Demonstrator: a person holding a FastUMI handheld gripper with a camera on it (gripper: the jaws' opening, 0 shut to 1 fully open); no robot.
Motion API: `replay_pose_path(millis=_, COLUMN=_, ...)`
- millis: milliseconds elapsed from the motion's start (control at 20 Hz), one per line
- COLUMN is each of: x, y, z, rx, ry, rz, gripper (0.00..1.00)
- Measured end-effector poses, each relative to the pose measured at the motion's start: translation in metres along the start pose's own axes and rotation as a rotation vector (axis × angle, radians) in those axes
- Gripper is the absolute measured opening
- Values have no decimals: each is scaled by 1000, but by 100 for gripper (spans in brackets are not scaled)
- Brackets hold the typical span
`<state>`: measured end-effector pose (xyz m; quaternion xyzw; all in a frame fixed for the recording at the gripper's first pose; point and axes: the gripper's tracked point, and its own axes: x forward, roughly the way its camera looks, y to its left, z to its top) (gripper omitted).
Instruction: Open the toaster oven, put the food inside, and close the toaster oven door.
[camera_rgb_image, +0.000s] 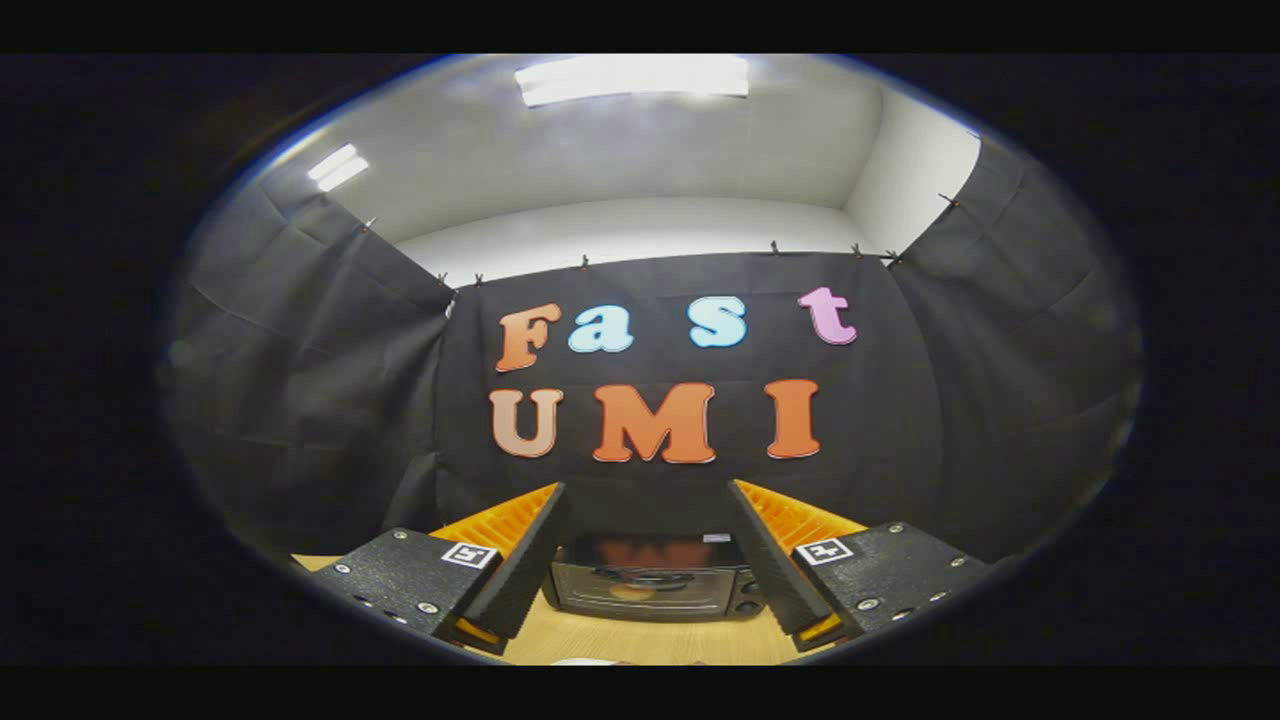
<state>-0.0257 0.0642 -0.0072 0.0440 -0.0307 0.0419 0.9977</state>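
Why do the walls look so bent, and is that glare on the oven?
In the gripper view, a fisheye lens bows the booth's walls and ceiling lights. The toaster oven, just ahead of the open tongs, has a glossy top mirroring the wall behind. The table looks evenly lit, without hard shadows.

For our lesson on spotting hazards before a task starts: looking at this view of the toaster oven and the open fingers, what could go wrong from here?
1. The toaster oven sits well beyond the hand-held gripper, whose fingers are spread wide; a misjudged approach might bump the door instead of catching its handle.
2. The oven looks light and stands free on the wooden table; pulling the door could drag it forward.
3. The door is still closed, so the food step must wait.
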Motion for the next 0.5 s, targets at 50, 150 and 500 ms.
replay_pose_path(millis=50, x=4, y=0, z=-3, rx=-4, ry=3, rz=1, gripper=93)
replay_pose_path(millis=150, x=9, y=-3, z=-10, rx=-13, ry=13, rz=-7, gripper=93)
replay_pose_path(millis=500, x=18, y=-6, z=-14, rx=6, ry=-10, rz=-9, gripper=93)
